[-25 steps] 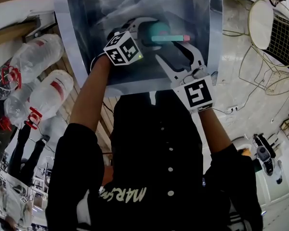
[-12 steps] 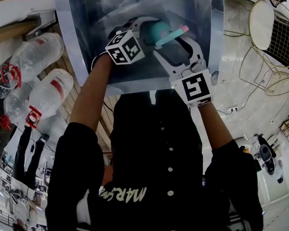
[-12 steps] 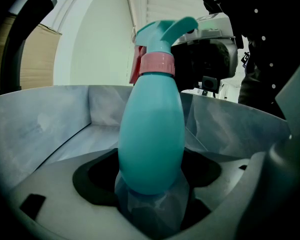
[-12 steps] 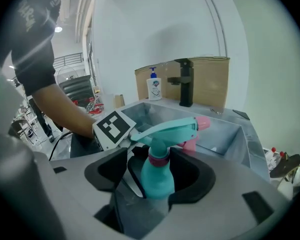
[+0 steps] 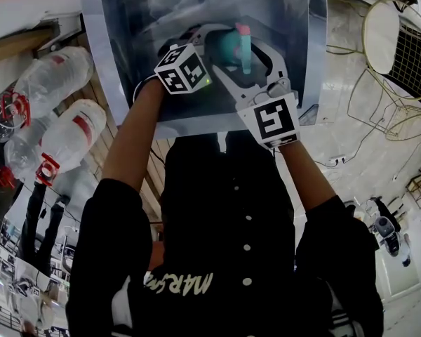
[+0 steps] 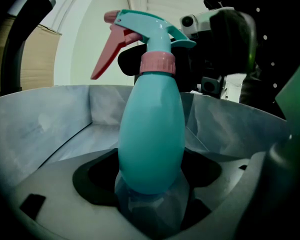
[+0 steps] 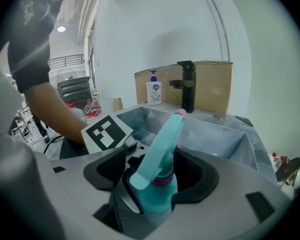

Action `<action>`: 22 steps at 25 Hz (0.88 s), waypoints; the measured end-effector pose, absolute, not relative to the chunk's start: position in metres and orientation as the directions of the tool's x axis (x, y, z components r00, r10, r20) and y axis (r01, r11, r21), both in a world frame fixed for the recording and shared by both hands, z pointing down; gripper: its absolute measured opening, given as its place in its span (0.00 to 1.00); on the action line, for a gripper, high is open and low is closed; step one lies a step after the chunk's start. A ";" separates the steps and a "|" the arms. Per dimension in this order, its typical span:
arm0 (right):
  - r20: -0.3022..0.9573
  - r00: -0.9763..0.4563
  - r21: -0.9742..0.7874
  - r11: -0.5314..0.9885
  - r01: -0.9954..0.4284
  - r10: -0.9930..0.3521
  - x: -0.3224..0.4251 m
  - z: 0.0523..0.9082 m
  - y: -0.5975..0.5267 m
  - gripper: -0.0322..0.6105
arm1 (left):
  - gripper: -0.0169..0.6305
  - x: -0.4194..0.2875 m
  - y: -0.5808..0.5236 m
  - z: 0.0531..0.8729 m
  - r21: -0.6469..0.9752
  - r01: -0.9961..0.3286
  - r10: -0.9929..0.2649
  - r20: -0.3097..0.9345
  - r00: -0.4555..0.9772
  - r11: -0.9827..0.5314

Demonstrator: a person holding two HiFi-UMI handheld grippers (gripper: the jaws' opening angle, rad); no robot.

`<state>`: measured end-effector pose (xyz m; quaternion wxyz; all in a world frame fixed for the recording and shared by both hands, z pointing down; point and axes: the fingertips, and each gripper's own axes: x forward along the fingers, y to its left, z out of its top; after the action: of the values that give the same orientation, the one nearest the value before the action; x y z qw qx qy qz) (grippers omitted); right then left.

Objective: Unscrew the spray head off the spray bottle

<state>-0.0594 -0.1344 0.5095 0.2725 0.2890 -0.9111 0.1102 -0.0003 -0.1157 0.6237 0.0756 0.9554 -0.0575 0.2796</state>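
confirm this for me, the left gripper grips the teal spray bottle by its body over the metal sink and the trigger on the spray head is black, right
Not quite: the trigger is pink, not black, as the left gripper view shows. The rest holds: the left gripper grips the teal spray bottle by its body over the metal sink.

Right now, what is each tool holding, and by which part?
Left tool grips the spray bottle by its lower body. Right tool has its jaws opening around the spray head at the pink collar; they don't look clamped on it.
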 end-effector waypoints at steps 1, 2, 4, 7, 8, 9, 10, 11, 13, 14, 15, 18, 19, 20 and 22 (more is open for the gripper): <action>0.557 -0.680 -0.037 0.804 -0.593 -0.476 -0.061 0.510 -0.137 0.51 | 0.63 0.000 -0.116 0.624 0.113 -0.153 -0.068 0.544 0.837 -0.982; 0.555 -0.675 -0.028 0.800 -0.599 -0.486 -0.061 0.510 -0.140 0.50 | 0.63 -0.001 -0.117 0.624 0.113 -0.155 -0.069 0.544 0.836 -0.981; 0.552 -0.663 -0.006 0.793 -0.610 -0.506 -0.061 0.510 -0.147 0.43 | 0.63 -0.001 -0.117 0.624 0.113 -0.157 -0.071 0.543 0.837 -0.981; 0.543 -0.658 0.037 0.798 -0.602 -0.522 -0.058 0.509 -0.153 0.28 | 0.63 0.000 -0.117 0.624 0.115 -0.157 -0.071 0.543 0.837 -0.981; 0.535 -0.672 0.044 0.812 -0.582 -0.511 -0.057 0.509 -0.153 0.28 | 0.63 0.000 -0.117 0.624 0.117 -0.157 -0.070 0.542 0.838 -0.981; 0.526 -0.696 0.046 0.833 -0.551 -0.489 -0.058 0.509 -0.152 0.28 | 0.63 0.001 -0.117 0.624 0.119 -0.156 -0.068 0.541 0.838 -0.981; 0.515 -0.726 0.044 0.859 -0.510 -0.457 -0.059 0.509 -0.150 0.28 | 0.63 0.001 -0.117 0.624 0.120 -0.155 -0.066 0.539 0.840 -0.981; 0.505 -0.758 0.041 0.888 -0.458 -0.414 -0.060 0.508 -0.148 0.28 | 0.63 0.002 -0.117 0.624 0.120 -0.152 -0.064 0.536 0.842 -0.981; 0.492 -0.818 0.032 0.945 -0.325 -0.298 -0.062 0.507 -0.141 0.28 | 0.63 0.002 -0.117 0.623 0.120 -0.141 -0.057 0.529 0.847 -0.983; 0.488 -0.843 0.026 0.969 -0.247 -0.228 -0.063 0.506 -0.136 0.28 | 0.63 0.002 -0.116 0.623 0.119 -0.132 -0.050 0.525 0.850 -0.984; 0.485 -0.861 0.018 0.986 -0.164 -0.152 -0.063 0.506 -0.131 0.28 | 0.63 0.002 -0.114 0.623 0.119 -0.122 -0.043 0.522 0.852 -0.985; 0.486 -0.873 -0.005 0.999 0.051 0.047 -0.061 0.506 -0.117 0.28 | 0.63 0.004 -0.111 0.622 0.118 -0.102 -0.027 0.514 0.857 -0.988; 0.490 -0.867 -0.010 0.995 0.097 0.089 -0.061 0.506 -0.115 0.28 | 0.63 0.004 -0.110 0.622 0.118 -0.101 -0.026 0.513 0.858 -0.988; 0.495 -0.861 -0.015 0.992 0.129 0.119 -0.061 0.506 -0.113 0.28 | 0.63 0.004 -0.110 0.622 0.119 -0.101 -0.026 0.514 0.858 -0.988; 0.505 -0.851 -0.032 0.988 0.151 0.146 -0.062 0.507 -0.113 0.28 | 0.63 0.003 -0.110 0.623 0.120 -0.103 -0.027 0.515 0.857 -0.987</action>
<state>-0.0622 -0.1130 0.5066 0.2622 -0.0770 -0.9619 -0.0046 0.0030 -0.1101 0.6226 0.0716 0.9608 -0.0336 0.2657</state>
